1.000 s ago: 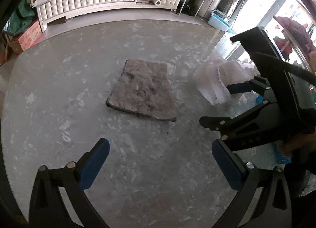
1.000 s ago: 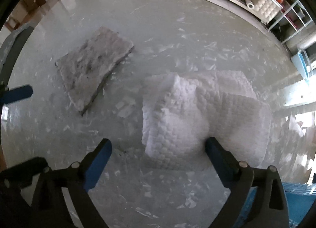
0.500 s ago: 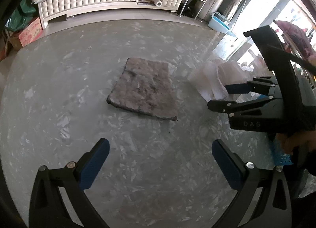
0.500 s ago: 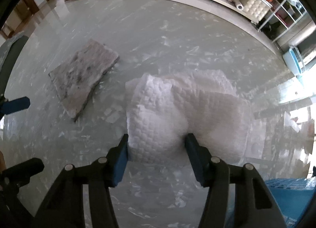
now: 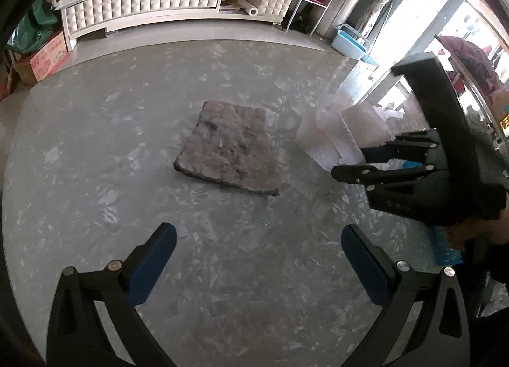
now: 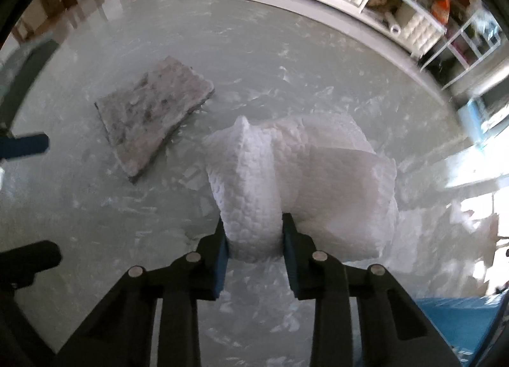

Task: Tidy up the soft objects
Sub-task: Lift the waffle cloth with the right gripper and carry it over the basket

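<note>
Right gripper (image 6: 254, 236) fingers pinching a fold of white quilted soft cloth (image 6: 305, 169), left gripper (image 5: 257, 259) fingers spread wide, flat grey felt pad (image 5: 227, 150) beside cloth on glossy grey table (image 5: 95, 131).

Left wrist view: high over the round marbled table (image 5: 95, 150), facing forward and down toward the grey felt pad (image 5: 227, 152). Right wrist view: lower, from the right, close on the white quilted cloth (image 6: 254, 182). Shared: table, pad (image 6: 152, 115), cloth (image 5: 331, 135), tufted cabinet (image 5: 143, 1).
</note>
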